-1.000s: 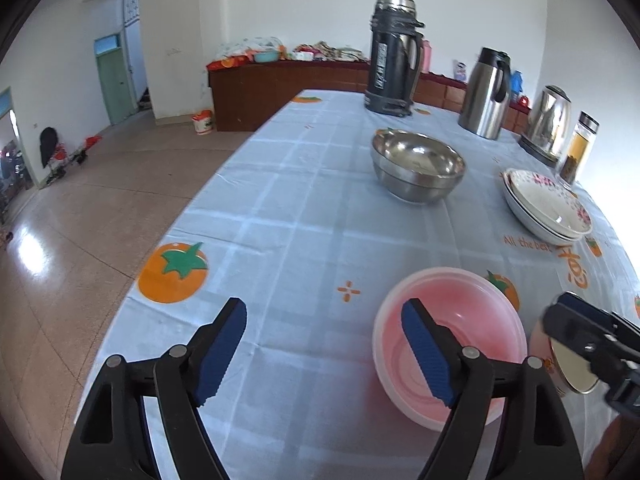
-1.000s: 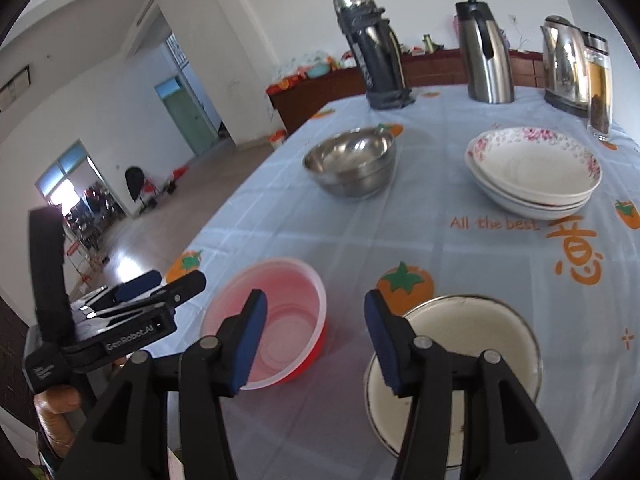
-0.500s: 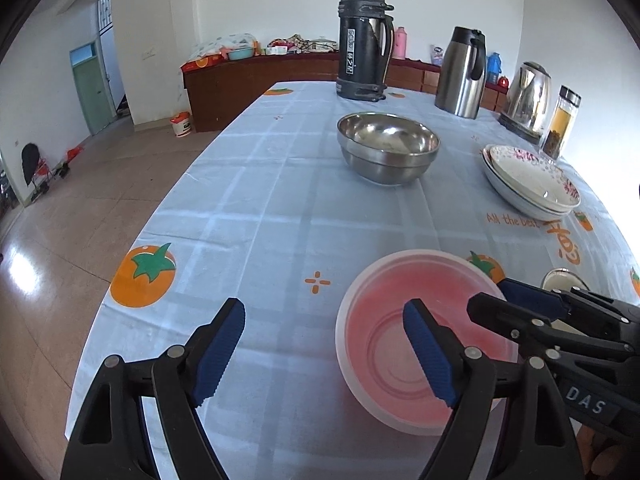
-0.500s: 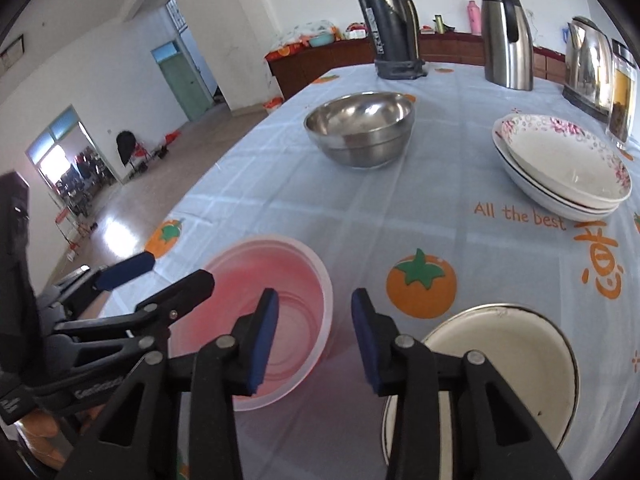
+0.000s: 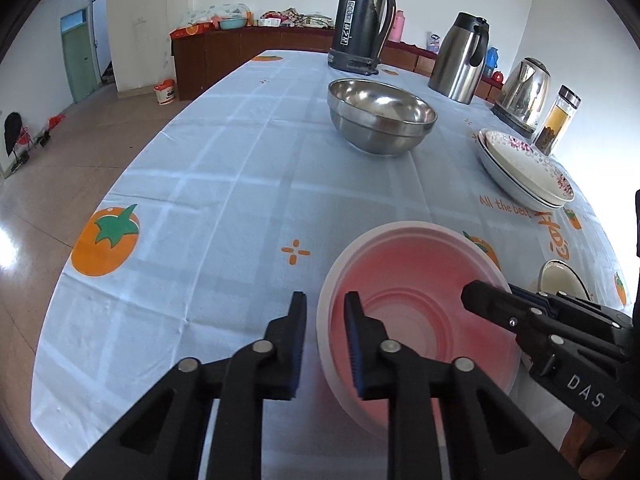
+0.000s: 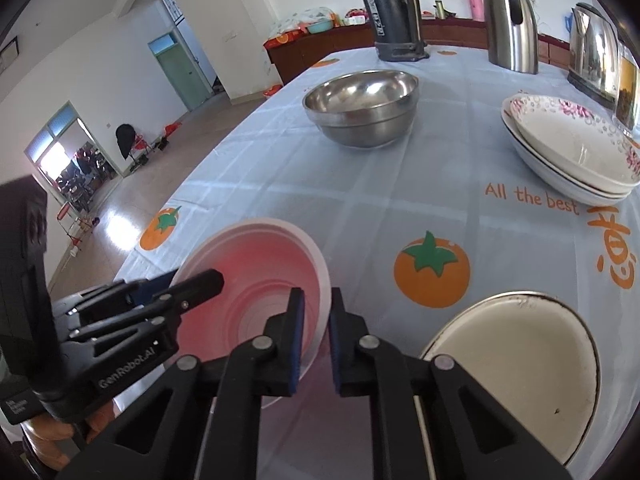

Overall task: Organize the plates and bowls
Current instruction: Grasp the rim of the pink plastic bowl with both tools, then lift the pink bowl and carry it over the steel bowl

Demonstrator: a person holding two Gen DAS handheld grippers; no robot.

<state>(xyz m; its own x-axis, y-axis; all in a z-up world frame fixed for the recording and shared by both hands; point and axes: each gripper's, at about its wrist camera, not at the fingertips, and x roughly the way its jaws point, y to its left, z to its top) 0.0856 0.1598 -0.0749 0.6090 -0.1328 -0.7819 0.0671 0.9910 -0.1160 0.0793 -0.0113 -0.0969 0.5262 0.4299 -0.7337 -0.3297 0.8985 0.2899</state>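
A pink plastic bowl (image 5: 416, 276) sits near the table's front edge; it also shows in the right wrist view (image 6: 256, 268). My left gripper (image 5: 325, 344) is shut on its left rim. My right gripper (image 6: 315, 340) is shut on its right rim, one finger inside the bowl and one outside. A steel bowl (image 5: 380, 114) (image 6: 362, 106) stands further back. A stack of white flowered plates (image 5: 524, 170) (image 6: 572, 148) lies at the right. A white enamel bowl (image 6: 516, 356) (image 5: 560, 278) sits at the front right.
A black thermos (image 5: 366, 16), a steel jug (image 5: 460, 58), a kettle (image 5: 522, 94) and a glass tea bottle (image 5: 558, 120) stand along the table's back. The blue tablecloth (image 5: 240, 168) has orange prints. The table's left edge drops to the floor.
Both grippers have closed from wide open onto opposite rims of the pink bowl. Both moved forward toward the bowl.
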